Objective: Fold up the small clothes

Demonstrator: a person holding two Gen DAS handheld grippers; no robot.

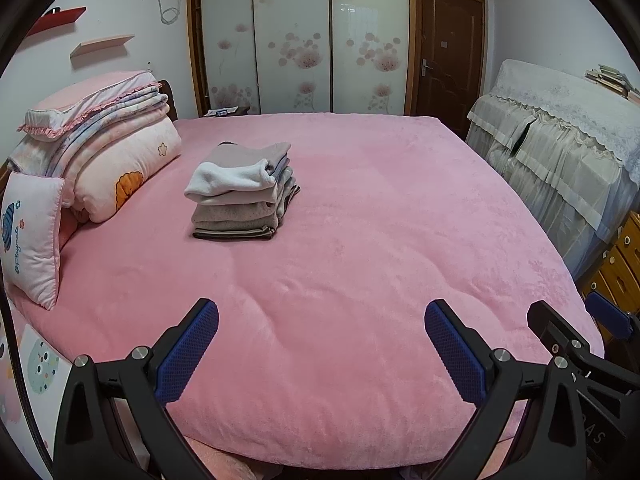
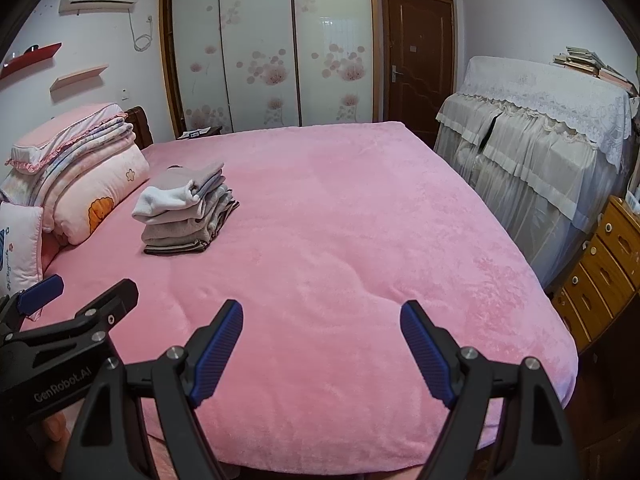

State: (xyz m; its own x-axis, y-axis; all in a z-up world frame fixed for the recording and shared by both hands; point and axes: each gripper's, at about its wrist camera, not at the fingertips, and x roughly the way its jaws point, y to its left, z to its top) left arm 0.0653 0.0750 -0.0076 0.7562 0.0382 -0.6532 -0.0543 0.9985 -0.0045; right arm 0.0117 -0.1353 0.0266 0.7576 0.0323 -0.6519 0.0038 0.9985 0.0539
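Both tongs, left tongs [image 1: 321, 312] & right tongs [image 2: 322, 314], spread wide, empty, over pink bed [image 1: 360, 220]; folded clothes stack [image 1: 242, 192] near pillows.

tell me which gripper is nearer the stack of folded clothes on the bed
Left. The left gripper hovers open over the near edge of the bed, with the stack of folded clothes ahead and slightly to its left. The right gripper, also open, sits farther to the right of the stack.

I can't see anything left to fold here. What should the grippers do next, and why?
Probably go for a new garment from off the bed. Both the left gripper and right gripper hang open and empty, the stack of folded clothes looks finished, and the pink blanket carries nothing unfolded.
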